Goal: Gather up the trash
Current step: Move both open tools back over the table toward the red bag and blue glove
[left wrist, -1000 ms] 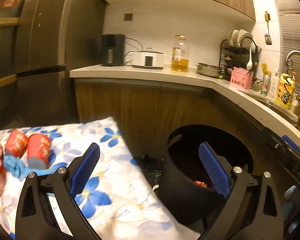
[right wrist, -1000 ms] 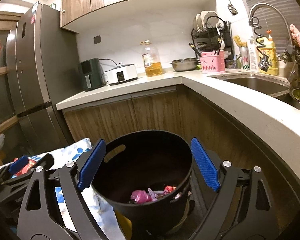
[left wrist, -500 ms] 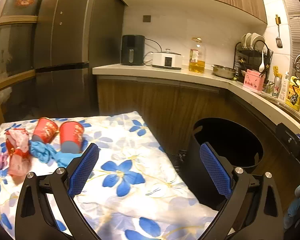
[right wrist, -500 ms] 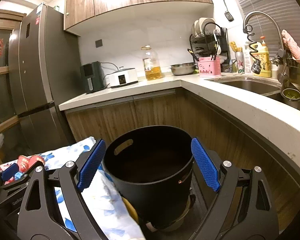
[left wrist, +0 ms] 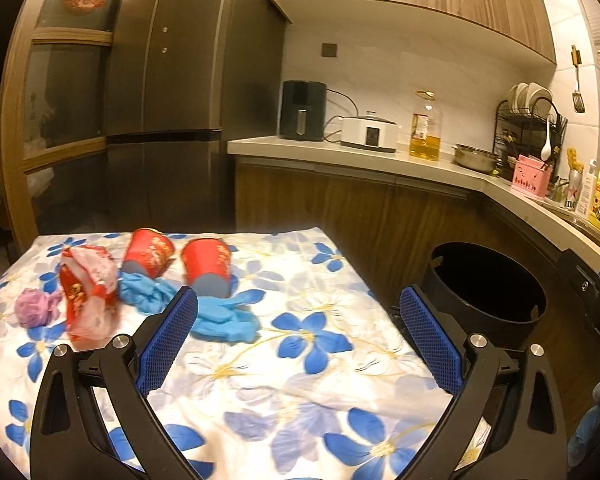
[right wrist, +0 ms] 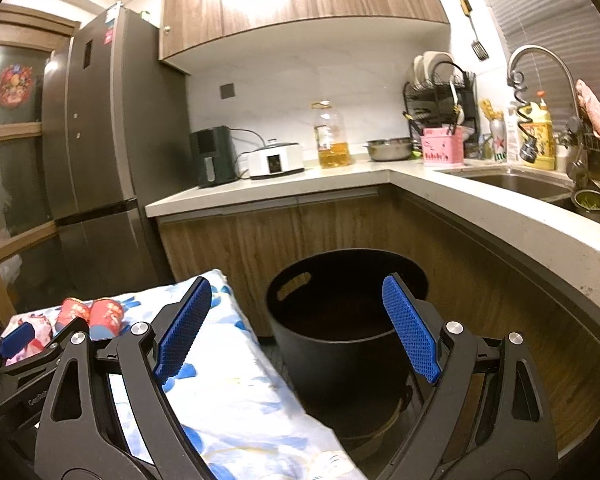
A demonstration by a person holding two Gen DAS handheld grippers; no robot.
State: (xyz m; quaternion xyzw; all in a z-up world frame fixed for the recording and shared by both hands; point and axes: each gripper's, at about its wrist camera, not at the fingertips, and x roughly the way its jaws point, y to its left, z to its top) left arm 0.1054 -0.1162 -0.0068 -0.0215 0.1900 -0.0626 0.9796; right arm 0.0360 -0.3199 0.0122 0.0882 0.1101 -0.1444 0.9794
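Trash lies at the far left of the flowered tablecloth [left wrist: 300, 384]: two red paper cups [left wrist: 209, 266] on their sides, crumpled blue gloves [left wrist: 224, 316], a red-and-white wrapper [left wrist: 86, 292] and a purple wad [left wrist: 32, 307]. My left gripper [left wrist: 298, 344] hangs open above the cloth, short of the gloves, with nothing between its fingers. The black bin [right wrist: 346, 332] stands on the floor right of the table. My right gripper [right wrist: 298, 330] is open and empty, pointing at the bin's near rim. The red cups [right wrist: 100, 314] and the left gripper's blue fingertip [right wrist: 16, 338] show at that view's left edge.
An L-shaped counter [right wrist: 380, 170] carries an air fryer, a cooker, an oil bottle, a steel bowl, a pink caddy and a dish rack. A sink with a tap [right wrist: 540, 80] is at the right. A tall fridge [left wrist: 172, 92] stands behind the table. Wooden cabinet fronts back the bin.
Both grippers have drawn back and swung left, away from the bin. The bin's contents have dropped out of sight and more of the table with its trash has come into view.
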